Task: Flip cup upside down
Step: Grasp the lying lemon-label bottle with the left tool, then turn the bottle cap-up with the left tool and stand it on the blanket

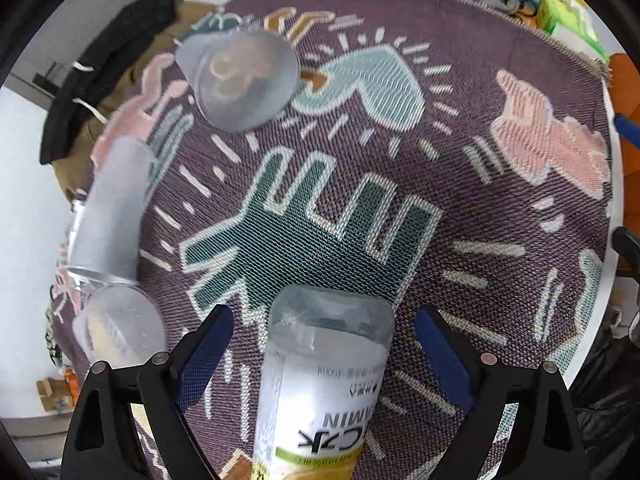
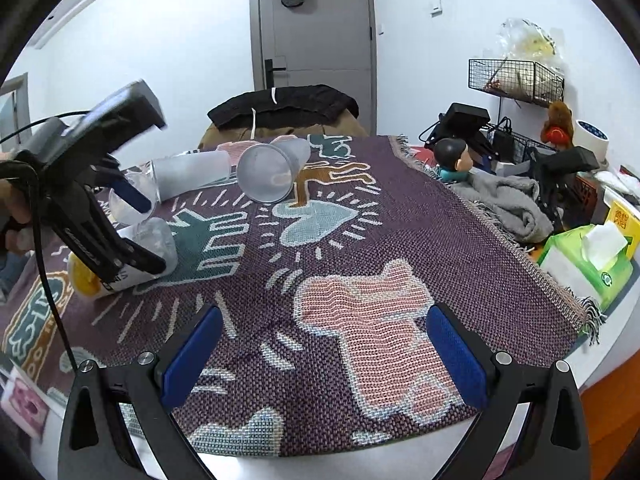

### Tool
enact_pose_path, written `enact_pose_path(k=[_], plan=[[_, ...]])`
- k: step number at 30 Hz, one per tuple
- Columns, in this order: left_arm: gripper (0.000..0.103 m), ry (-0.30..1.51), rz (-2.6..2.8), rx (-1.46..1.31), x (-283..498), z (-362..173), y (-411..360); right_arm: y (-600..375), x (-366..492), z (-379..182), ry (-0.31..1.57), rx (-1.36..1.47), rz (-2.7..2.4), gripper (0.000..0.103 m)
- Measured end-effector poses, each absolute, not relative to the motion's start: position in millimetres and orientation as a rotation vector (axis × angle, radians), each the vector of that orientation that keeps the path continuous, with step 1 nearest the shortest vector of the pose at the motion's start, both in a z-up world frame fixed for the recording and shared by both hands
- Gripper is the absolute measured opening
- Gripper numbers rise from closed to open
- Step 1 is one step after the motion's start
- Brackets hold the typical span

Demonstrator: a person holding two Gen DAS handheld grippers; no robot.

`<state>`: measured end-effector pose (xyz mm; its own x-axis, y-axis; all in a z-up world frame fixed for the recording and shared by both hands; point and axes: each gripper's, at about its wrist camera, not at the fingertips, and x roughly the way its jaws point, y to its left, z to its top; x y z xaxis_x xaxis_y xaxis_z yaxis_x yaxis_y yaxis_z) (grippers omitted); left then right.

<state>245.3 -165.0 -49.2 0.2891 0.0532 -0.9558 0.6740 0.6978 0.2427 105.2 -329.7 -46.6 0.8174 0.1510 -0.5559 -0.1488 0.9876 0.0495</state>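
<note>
On the patterned woven cloth (image 2: 400, 208), the labelled cup (image 1: 324, 380) lies on its side between the left gripper's (image 1: 320, 350) spread, untouching fingers; its lower end is cut off. The right gripper (image 2: 324, 356) hangs open, well apart.

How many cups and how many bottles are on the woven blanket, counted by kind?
Frosted cups: 3
Bottle: 1
Total: 4
</note>
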Motion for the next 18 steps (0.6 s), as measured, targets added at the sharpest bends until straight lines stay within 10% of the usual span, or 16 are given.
enact_pose_path(k=[18], plan=[[0.066, 1.213, -0.443, 0.686, 251.7, -45.6, -167.9, -336.9, 113.3, -55.2, 0.638, 0.066, 0.193, 0.102]])
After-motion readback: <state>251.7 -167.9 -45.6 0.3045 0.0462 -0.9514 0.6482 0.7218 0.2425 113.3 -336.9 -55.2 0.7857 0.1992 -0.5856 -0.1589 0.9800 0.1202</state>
